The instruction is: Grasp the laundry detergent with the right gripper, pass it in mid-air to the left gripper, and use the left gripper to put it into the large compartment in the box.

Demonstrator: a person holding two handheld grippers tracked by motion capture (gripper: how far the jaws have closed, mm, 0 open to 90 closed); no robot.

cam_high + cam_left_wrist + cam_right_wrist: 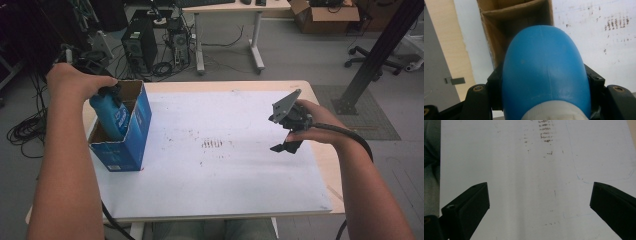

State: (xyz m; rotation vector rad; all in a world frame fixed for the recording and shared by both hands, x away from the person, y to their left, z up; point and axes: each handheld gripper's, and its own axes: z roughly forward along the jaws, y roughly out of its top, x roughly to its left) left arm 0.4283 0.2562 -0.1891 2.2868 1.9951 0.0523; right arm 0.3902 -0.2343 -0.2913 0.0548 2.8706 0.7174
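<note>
The left gripper (pixel 111 95) has its fingers closed tight on a blue bottle (pixel 111 116) and holds it partly down inside the open blue box (pixel 131 145) at the left of the tabletop (pixel 225 175). The bottle could bump the box wall and tip the light box over. The right gripper (pixel 286 148) hangs over the tabletop with open, empty fingers, too far away to steady the box.

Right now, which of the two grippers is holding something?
The left gripper: its jaws clamp a blue bottle over the open blue box. The right gripper hangs open above the white table.
</note>
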